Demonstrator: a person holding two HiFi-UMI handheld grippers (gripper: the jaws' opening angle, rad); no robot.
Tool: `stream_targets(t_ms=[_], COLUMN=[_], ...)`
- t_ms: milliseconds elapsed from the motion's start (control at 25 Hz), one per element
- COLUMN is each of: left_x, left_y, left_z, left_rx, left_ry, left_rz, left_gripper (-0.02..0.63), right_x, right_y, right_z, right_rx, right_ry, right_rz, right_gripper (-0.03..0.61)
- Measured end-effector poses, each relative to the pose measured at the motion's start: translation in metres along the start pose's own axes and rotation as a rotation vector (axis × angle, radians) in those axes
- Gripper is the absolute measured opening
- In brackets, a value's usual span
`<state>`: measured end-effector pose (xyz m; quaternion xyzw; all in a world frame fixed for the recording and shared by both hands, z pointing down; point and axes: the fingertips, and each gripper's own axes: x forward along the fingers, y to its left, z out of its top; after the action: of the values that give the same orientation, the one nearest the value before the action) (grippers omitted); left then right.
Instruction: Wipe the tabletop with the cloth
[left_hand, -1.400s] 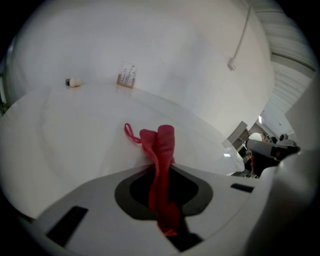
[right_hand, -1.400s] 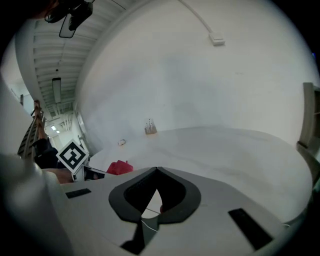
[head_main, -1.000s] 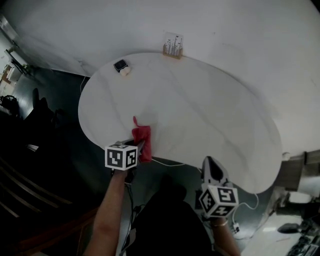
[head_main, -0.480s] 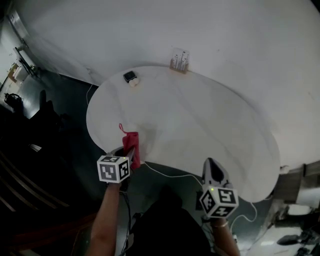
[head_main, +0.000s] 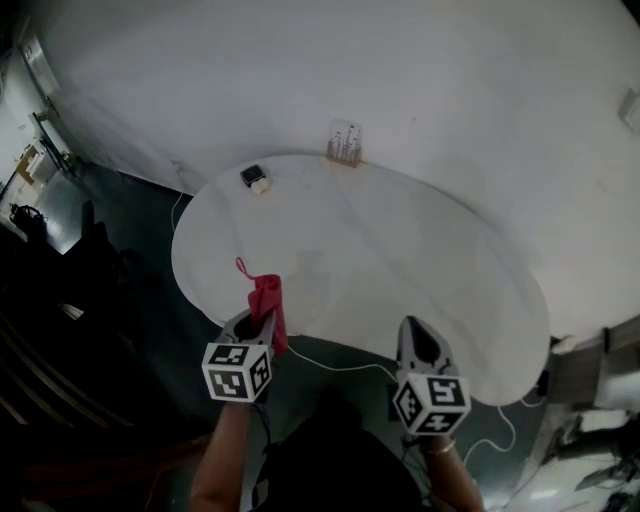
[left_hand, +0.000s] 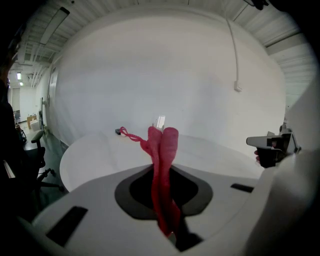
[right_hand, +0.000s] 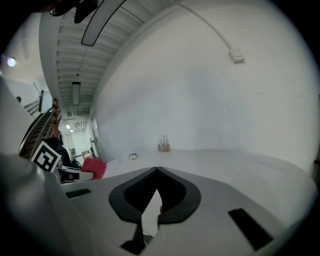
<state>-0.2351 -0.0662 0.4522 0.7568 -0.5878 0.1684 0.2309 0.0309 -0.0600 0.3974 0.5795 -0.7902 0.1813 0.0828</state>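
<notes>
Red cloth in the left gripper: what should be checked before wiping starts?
1. Red cloth clamped in the left gripper: ok.
2. Cloth touching the white table: cannot tell; it sits at the near edge.
3. Right gripper shut and empty: ok.
4. Small black device and wooden holder at the far edge, away from the cloth: ok.

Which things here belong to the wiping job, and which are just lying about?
Job in hand:
- red cloth, clamped in the left gripper
- white tabletop

Lying about:
- small dark device, far side of the table
- wooden holder, far edge
- white cable, below the near edge
- right gripper, shut, empty
</notes>
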Motion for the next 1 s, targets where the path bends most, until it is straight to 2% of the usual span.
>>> stream_targets(t_ms=[400, 680, 1000], left_x=[-0.007, -0.007, -0.014], left_y=[-0.054, -0.088, -0.113], left_z=[0.030, 0.043, 0.048], left_rx=[0.094, 0.104, 0.116], left_ry=[-0.102, -0.148, -0.187], left_rz=[-0.036, -0.080, -0.110], left_gripper=[0.043, 0.043, 0.043], right_x=[-0.029, -0.045, -0.057], right_y=[-0.027, -0.034, -0.036], right_z=[0.013, 0.020, 0.030], right_rx=[-0.007, -0.034, -0.003], right_ry=[-0.058, -0.096, -0.142], right_rz=[-0.030, -0.033, 0.005], right_gripper=[0.002, 0.002, 0.002])
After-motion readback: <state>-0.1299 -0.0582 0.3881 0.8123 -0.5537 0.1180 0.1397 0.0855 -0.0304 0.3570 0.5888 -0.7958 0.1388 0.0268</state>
